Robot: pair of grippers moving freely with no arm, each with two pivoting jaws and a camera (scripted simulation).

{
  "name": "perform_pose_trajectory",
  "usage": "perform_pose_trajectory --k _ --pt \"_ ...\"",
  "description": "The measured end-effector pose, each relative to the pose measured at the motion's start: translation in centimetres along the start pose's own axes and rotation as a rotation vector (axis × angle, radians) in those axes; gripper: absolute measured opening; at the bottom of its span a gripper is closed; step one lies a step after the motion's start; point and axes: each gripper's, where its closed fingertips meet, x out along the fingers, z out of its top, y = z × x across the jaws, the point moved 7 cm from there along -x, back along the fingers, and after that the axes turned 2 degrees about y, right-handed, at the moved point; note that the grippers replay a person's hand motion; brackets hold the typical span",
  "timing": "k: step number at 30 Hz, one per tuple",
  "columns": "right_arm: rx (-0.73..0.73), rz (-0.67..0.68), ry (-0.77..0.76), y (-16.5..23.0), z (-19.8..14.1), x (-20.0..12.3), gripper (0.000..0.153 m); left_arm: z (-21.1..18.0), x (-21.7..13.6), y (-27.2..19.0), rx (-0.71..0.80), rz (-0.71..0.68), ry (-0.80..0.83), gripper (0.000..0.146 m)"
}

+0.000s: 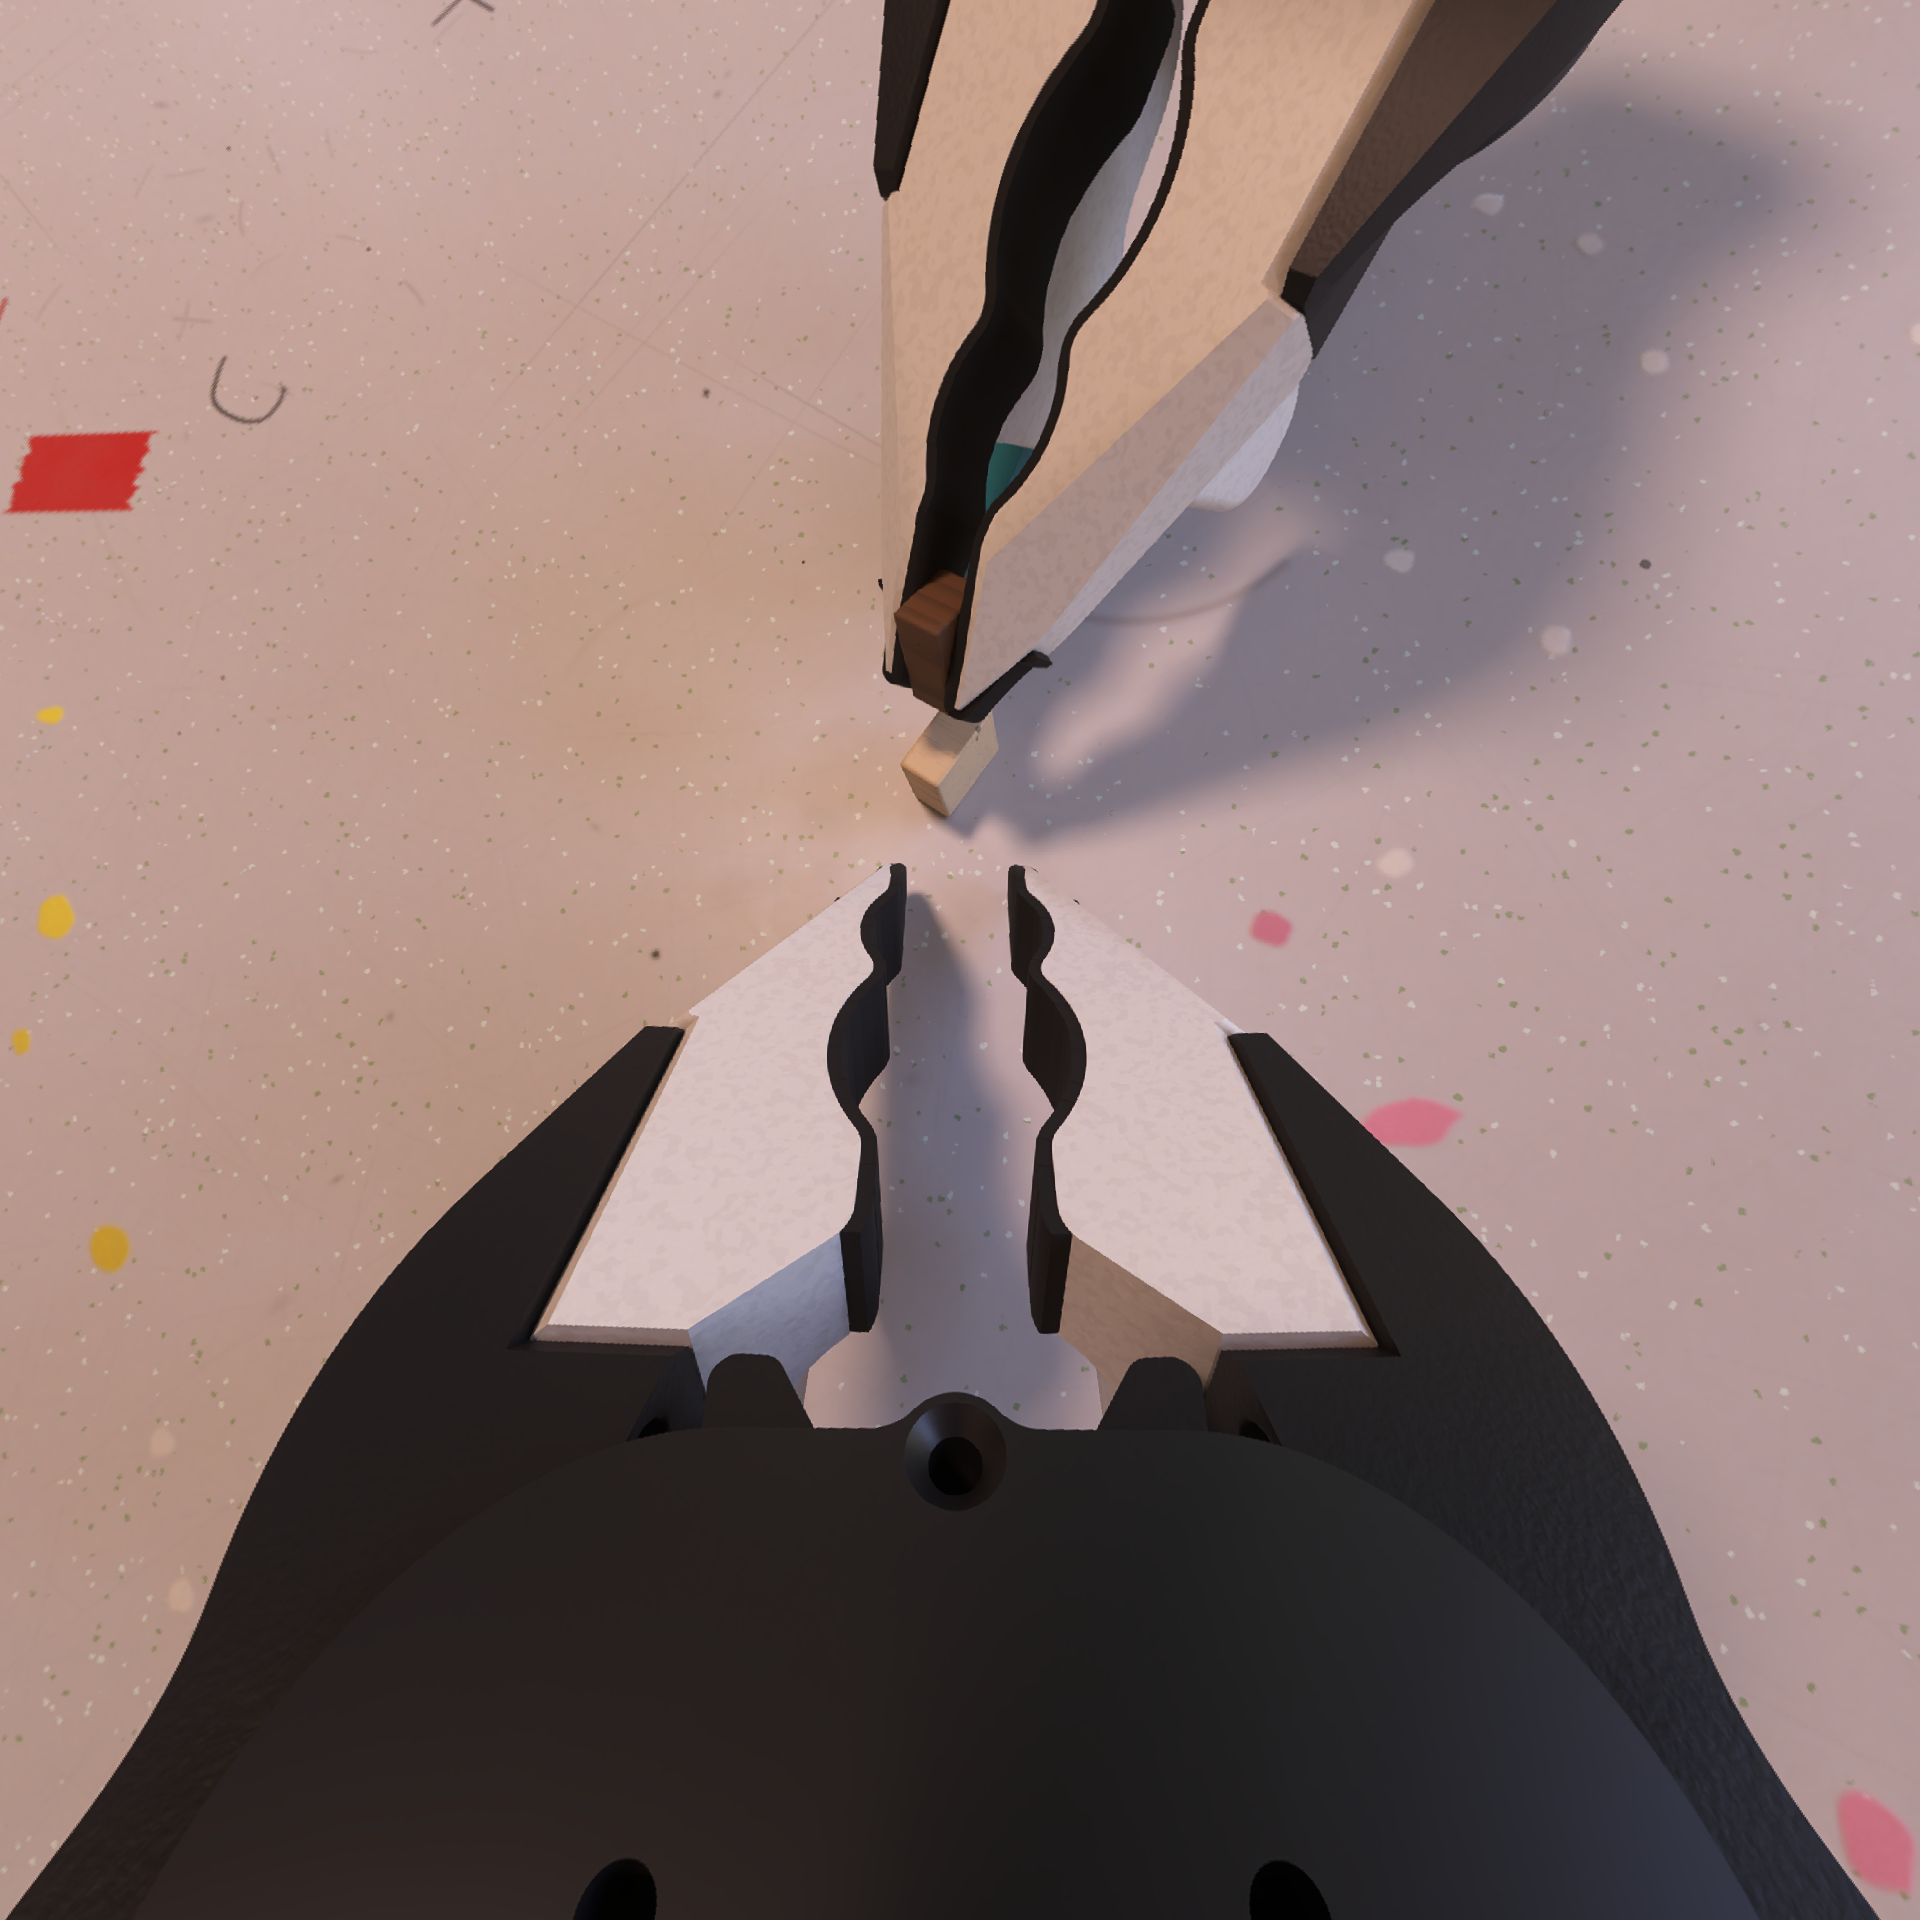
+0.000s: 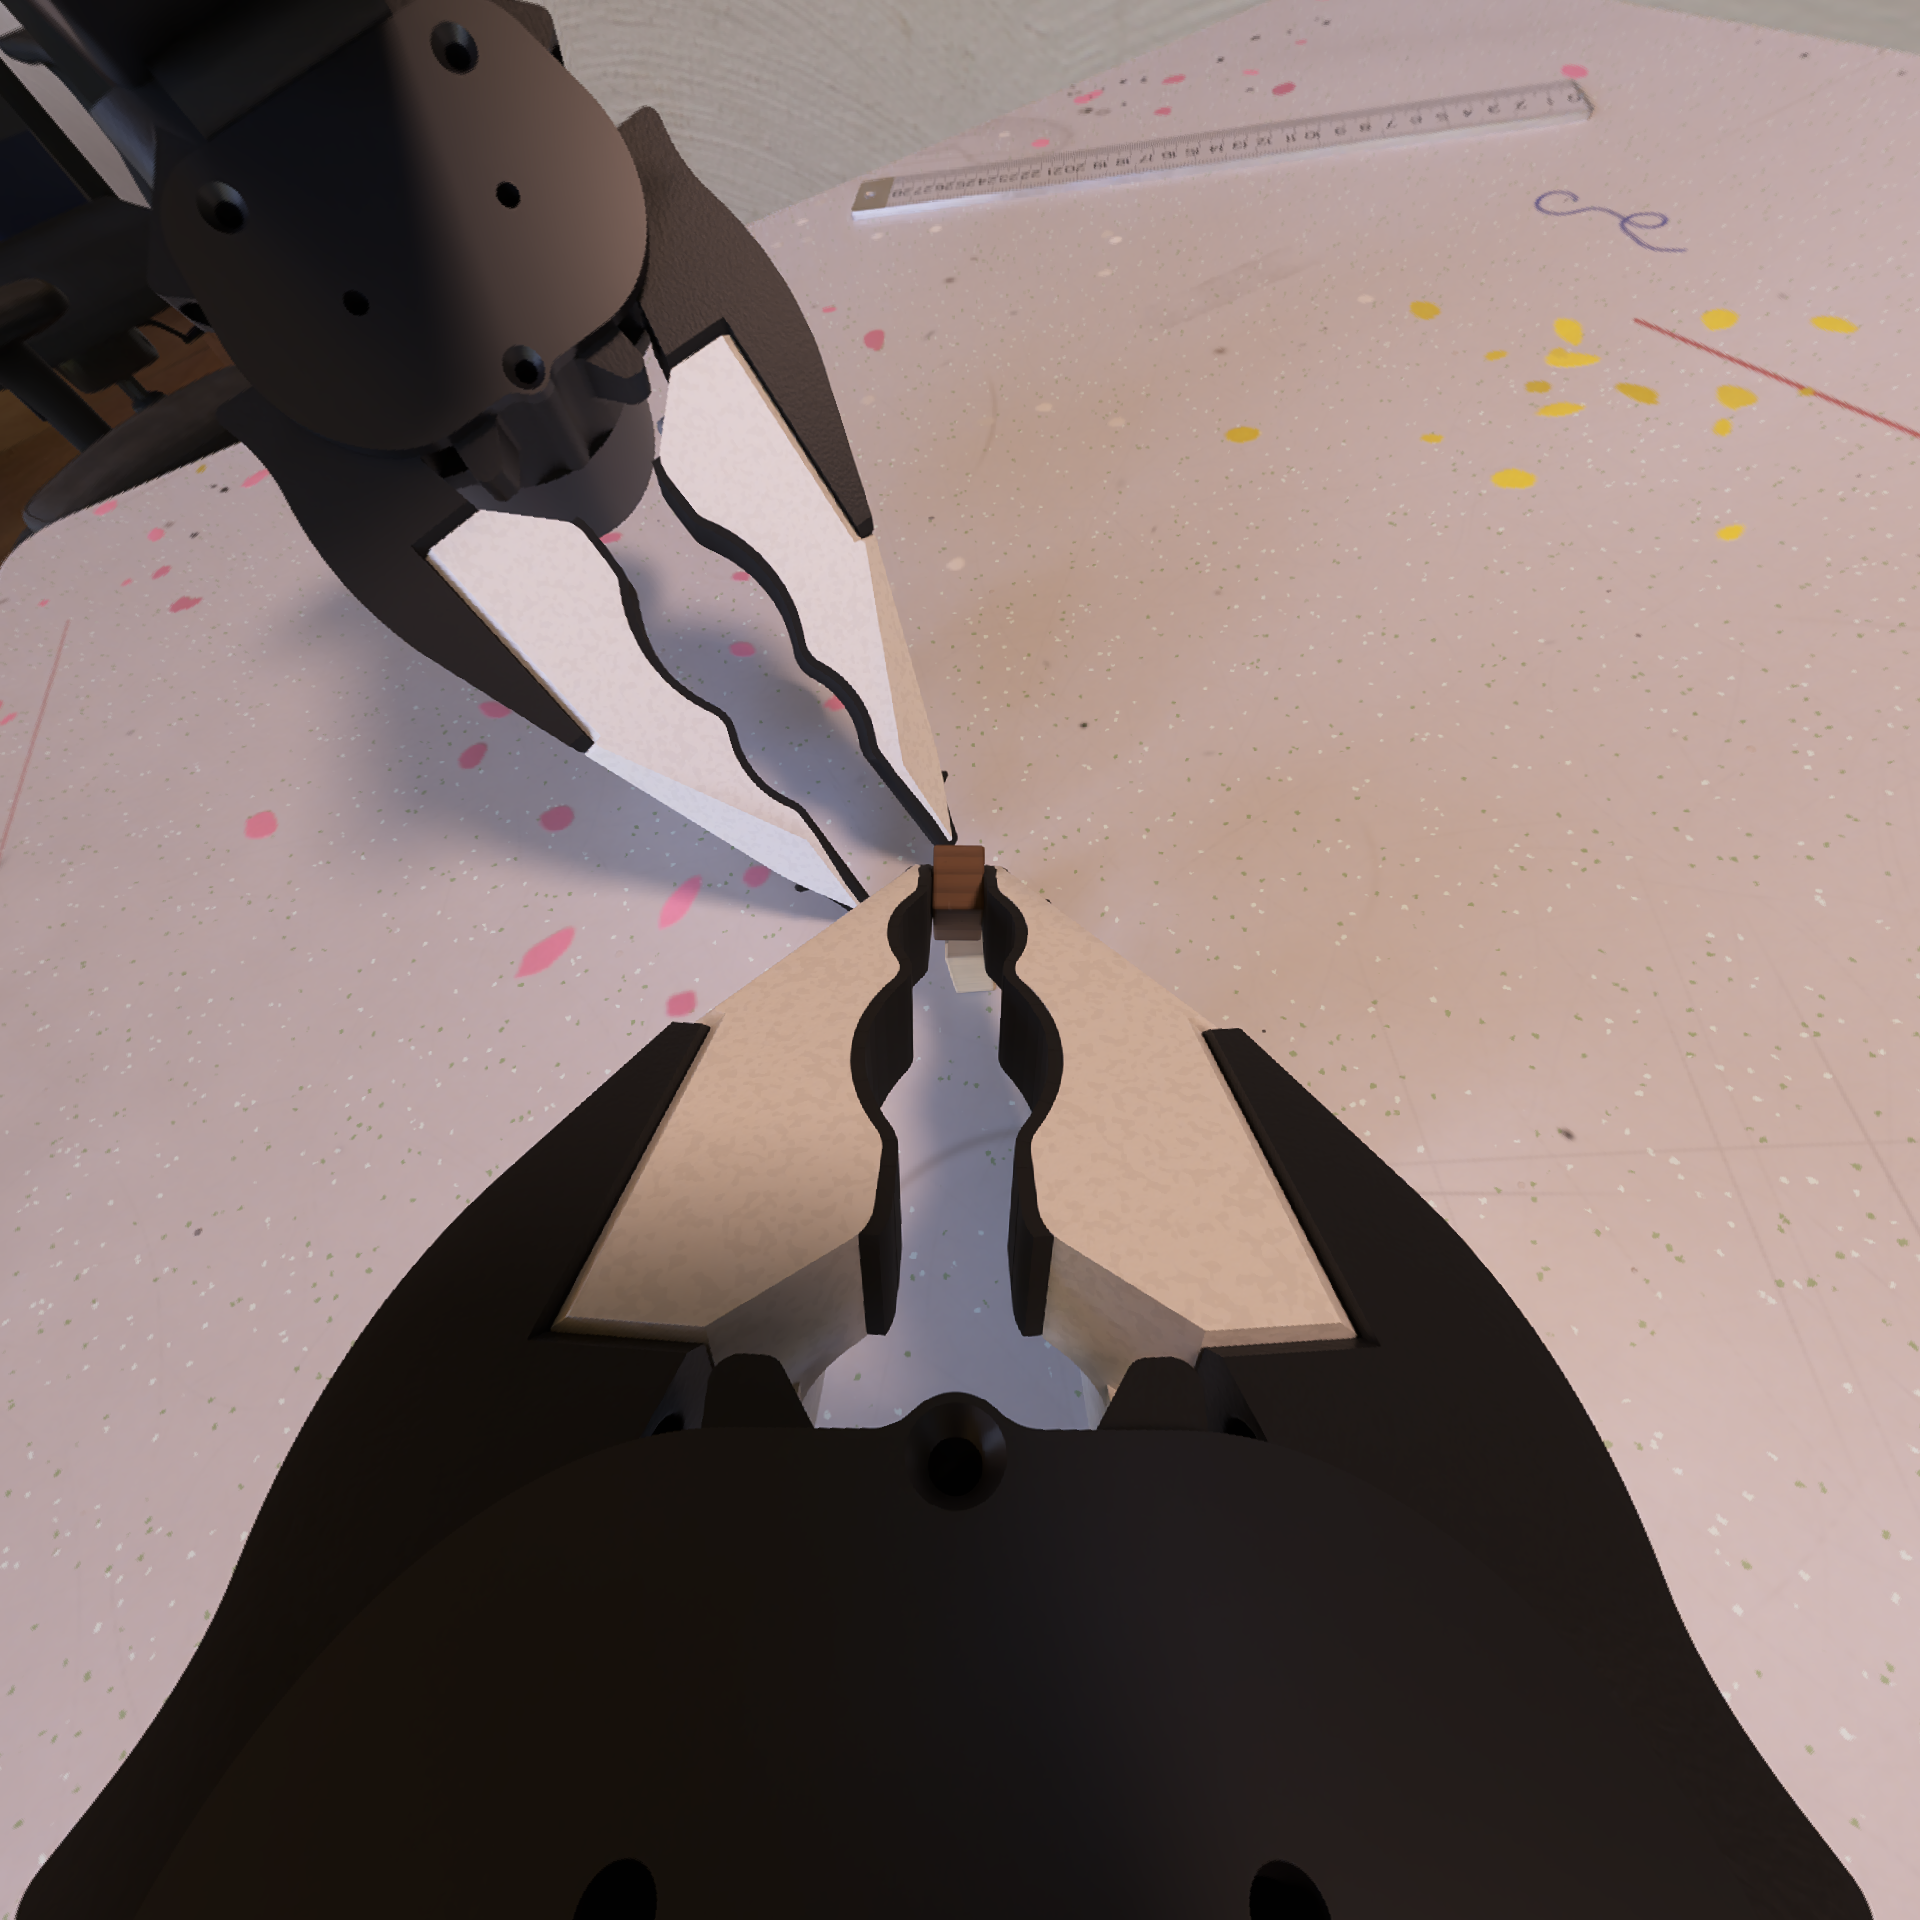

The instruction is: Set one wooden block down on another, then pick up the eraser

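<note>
R gripper [image 2: 957, 883] pinches dark wood cube [image 2: 957, 879] over pale cube [image 1: 948, 767].

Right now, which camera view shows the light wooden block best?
The left wrist view: the light wooden block lies in the open below the right gripper. In the right wrist view only a small part shows between the fingers.

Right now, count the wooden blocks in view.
2: a dark brown block clamped in the right gripper, and a pale block on the table directly beneath it. None seem hidden.
</note>
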Motion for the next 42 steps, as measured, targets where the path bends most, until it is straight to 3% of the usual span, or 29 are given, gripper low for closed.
perform_pose_trajectory --k 9,32,42 --pt "-0.058 -0.057 0.061 0.2 0.2 0.0 0.009 0.1 0.3 0.2 -0.005 -0.011 -0.022 0.019" --pt "-0.105 -0.049 0.23 0.2 0.8 1.3 0.009 0.3 0.8 0.4 -0.015 -0.035 -0.04 0.016" --pt "-0.114 -0.072 0.214 0.7 -0.5 -2.1 0.022 0.0 0.5 0.4 -0.029 -0.03 -0.043 0.017"
